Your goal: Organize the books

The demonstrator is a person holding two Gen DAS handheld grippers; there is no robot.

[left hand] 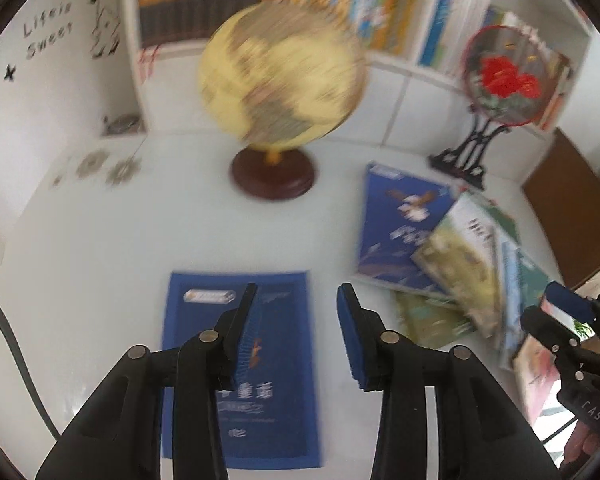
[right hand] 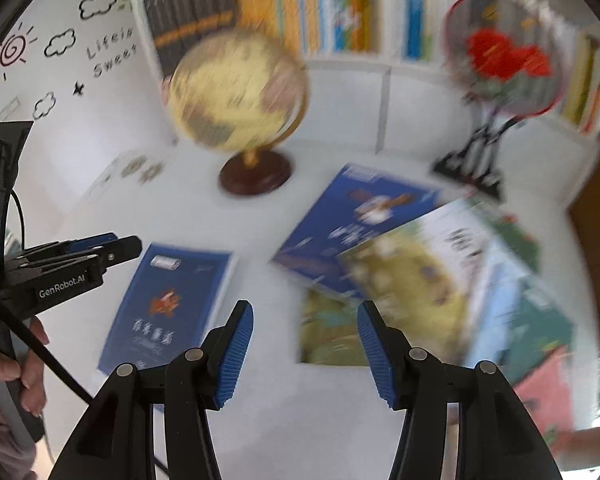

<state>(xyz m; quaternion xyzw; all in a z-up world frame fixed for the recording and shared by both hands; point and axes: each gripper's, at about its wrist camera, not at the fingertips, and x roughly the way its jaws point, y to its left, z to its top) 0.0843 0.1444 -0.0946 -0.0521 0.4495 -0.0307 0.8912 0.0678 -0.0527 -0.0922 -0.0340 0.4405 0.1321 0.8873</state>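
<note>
A blue book (left hand: 276, 364) lies flat alone on the white table, under my open, empty left gripper (left hand: 298, 296); it also shows in the right wrist view (right hand: 168, 304). To the right lies a loose heap of books: a blue one with a bird (left hand: 400, 228) (right hand: 360, 216), a yellow-green one (left hand: 468, 260) (right hand: 420, 264) over it, and others fanned beneath. My right gripper (right hand: 306, 312) is open and empty, above the table near the heap's left edge. It shows at the right edge of the left wrist view (left hand: 564, 308). The left gripper also shows in the right wrist view (right hand: 112, 248).
A yellow globe (left hand: 280, 76) on a dark red base stands at the back of the table. A round red-flower fan on a black stand (left hand: 500, 80) stands at the back right. A white bookshelf (left hand: 396, 68) full of upright books lines the back. A white wall is at the left.
</note>
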